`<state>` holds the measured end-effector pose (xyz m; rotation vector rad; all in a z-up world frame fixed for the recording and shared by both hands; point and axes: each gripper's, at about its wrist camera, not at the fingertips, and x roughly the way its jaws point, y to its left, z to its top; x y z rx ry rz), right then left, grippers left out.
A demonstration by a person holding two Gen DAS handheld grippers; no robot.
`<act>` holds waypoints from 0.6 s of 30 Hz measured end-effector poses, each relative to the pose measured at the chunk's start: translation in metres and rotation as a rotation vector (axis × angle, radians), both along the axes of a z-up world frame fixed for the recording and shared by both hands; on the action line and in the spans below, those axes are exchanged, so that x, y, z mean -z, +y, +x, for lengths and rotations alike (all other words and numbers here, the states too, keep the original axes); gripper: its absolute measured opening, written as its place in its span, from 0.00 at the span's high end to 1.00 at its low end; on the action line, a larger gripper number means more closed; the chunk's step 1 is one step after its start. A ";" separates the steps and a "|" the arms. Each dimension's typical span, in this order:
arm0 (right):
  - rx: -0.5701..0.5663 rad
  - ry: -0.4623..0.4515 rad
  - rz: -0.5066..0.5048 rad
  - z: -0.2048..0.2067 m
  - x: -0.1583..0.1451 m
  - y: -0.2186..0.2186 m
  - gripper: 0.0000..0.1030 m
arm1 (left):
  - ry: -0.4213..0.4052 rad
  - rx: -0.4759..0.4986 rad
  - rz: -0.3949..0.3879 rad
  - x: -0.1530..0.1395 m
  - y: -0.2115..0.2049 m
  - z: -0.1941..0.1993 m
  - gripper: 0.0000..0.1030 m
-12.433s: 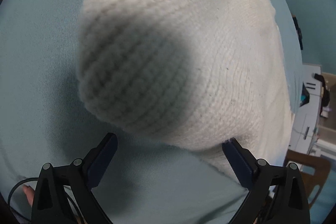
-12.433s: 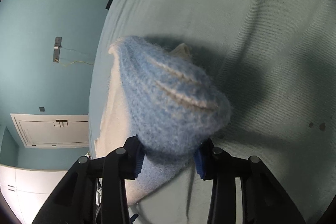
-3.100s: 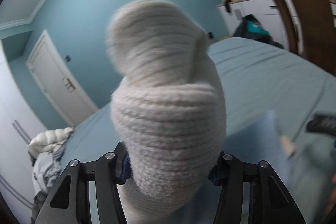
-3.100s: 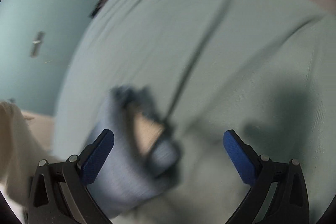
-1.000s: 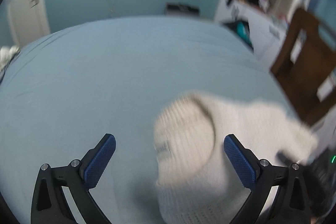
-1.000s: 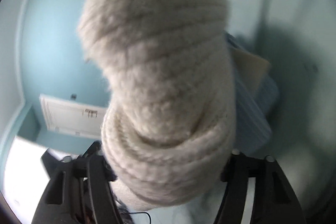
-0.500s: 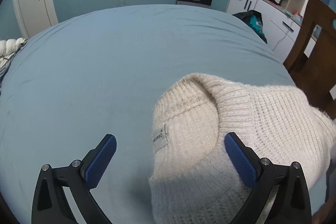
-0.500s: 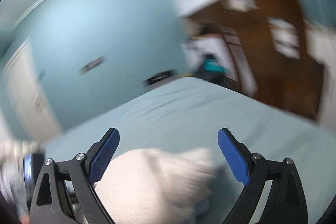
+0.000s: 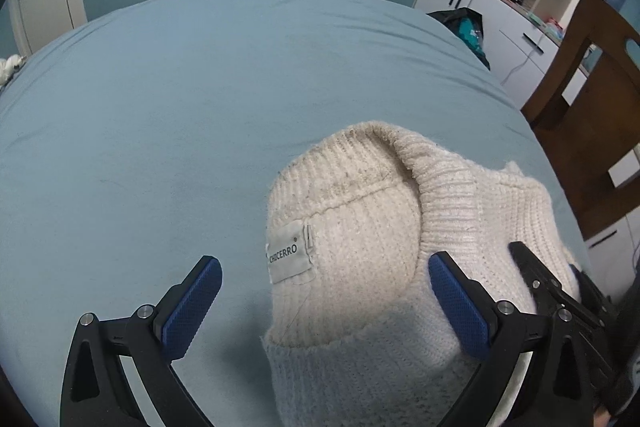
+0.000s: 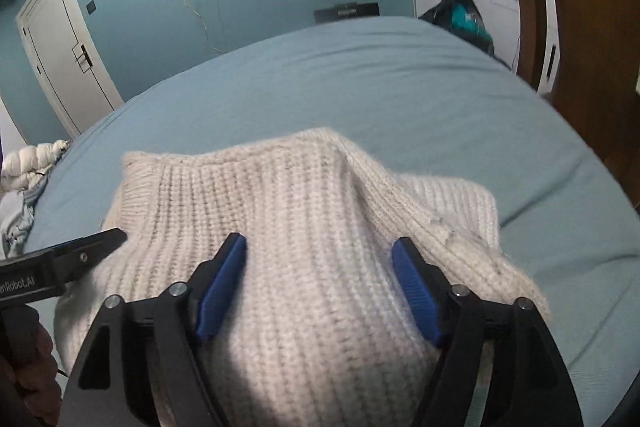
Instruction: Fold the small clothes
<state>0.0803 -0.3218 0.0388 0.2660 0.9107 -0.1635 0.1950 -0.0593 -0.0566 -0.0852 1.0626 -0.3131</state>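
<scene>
A cream knit sweater [image 9: 380,227] lies in a heap on the blue bed sheet [image 9: 160,107], its collar and a white label [image 9: 289,251] facing up. My left gripper [image 9: 320,303] is open over the collar and holds nothing. My right gripper [image 10: 320,287] also shows at the right edge of the left wrist view [image 9: 560,291]. Its jaws stand partly apart around a raised fold of the sweater [image 10: 312,227]. Whether the pads press the knit I cannot tell. The left gripper's finger shows at the left of the right wrist view [image 10: 80,251].
A wooden chair [image 9: 592,131] stands at the bed's right side. White cabinets [image 9: 500,7] and a dark bag [image 9: 464,23] are behind it. A pile of pale clothes [image 10: 24,179] lies at the bed's far left. A white door [image 10: 64,59] is in the wall.
The right gripper has come down onto the sweater and its jaws have narrowed around a fold. The left gripper stays open and has moved closer to the collar.
</scene>
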 end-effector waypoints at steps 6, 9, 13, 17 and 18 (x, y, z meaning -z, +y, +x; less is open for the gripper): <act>0.009 -0.024 0.018 0.004 0.006 0.002 0.28 | 0.003 -0.011 -0.014 -0.001 0.007 -0.002 0.00; 0.019 -0.044 0.045 0.009 0.006 0.005 0.24 | 0.006 -0.021 -0.031 -0.003 0.014 -0.002 0.00; 0.005 -0.066 0.168 0.007 -0.007 -0.013 0.24 | 0.043 -0.031 -0.080 -0.011 0.021 0.003 0.00; 0.165 -0.267 0.373 -0.029 -0.023 -0.064 0.10 | 0.117 -0.003 -0.234 -0.030 0.043 0.011 0.00; 0.254 -0.288 0.383 -0.039 -0.023 -0.079 0.06 | 0.115 -0.002 -0.263 -0.037 0.050 0.011 0.00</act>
